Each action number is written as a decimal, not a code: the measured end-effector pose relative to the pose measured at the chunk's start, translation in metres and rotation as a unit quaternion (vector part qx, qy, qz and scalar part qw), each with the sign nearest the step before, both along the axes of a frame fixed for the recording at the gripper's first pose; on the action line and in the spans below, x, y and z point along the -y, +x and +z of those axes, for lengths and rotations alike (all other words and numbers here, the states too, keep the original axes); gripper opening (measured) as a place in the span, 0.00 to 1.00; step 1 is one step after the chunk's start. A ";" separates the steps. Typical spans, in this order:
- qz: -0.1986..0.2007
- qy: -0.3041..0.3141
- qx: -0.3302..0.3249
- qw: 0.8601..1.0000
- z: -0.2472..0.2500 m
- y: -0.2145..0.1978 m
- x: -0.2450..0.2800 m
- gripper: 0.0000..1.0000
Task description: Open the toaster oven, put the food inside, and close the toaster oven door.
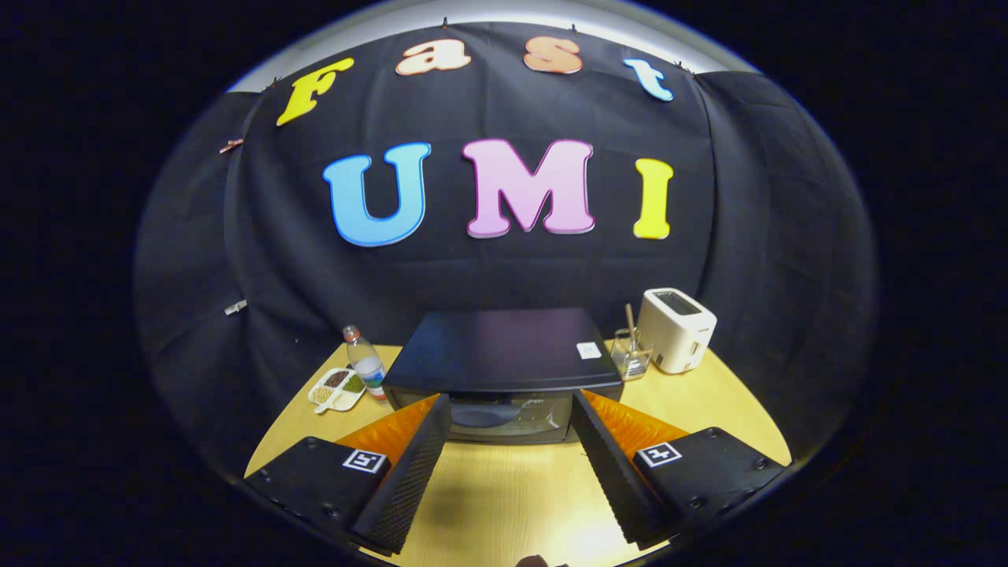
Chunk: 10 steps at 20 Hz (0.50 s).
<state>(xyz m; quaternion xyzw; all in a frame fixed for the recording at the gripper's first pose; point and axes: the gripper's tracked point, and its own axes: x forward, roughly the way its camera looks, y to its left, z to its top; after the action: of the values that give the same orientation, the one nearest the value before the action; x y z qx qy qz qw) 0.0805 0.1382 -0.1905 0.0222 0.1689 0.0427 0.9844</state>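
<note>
A black toaster oven (504, 358) stands on the wooden table (512, 496), just beyond my fingertips. Its glass door (508, 416) faces me and looks closed; something dark shows dimly behind the glass. My gripper (510, 409) is open, raised above the table, and its fingers spread about as wide as the oven's front with nothing between them. A white divided dish (339, 387) holding bits of food lies to the left of the oven.
A plastic water bottle (367, 364) stands between the dish and the oven. To the oven's right are a clear glass container (631, 354) with a stick in it and a white pop-up toaster (677, 329). Bare table lies beneath the fingers.
</note>
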 end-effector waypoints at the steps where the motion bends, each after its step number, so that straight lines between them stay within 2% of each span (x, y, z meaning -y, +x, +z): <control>1: -0.004 -0.003 0.020 1.000 0.017 -0.003 0.009 0.99; 10: -0.007 -0.008 0.148 0.989 0.154 -0.057 0.070 0.99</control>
<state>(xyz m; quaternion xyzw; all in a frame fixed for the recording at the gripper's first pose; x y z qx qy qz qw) 0.0240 0.0686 -0.0360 0.0090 0.0211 0.0368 0.9991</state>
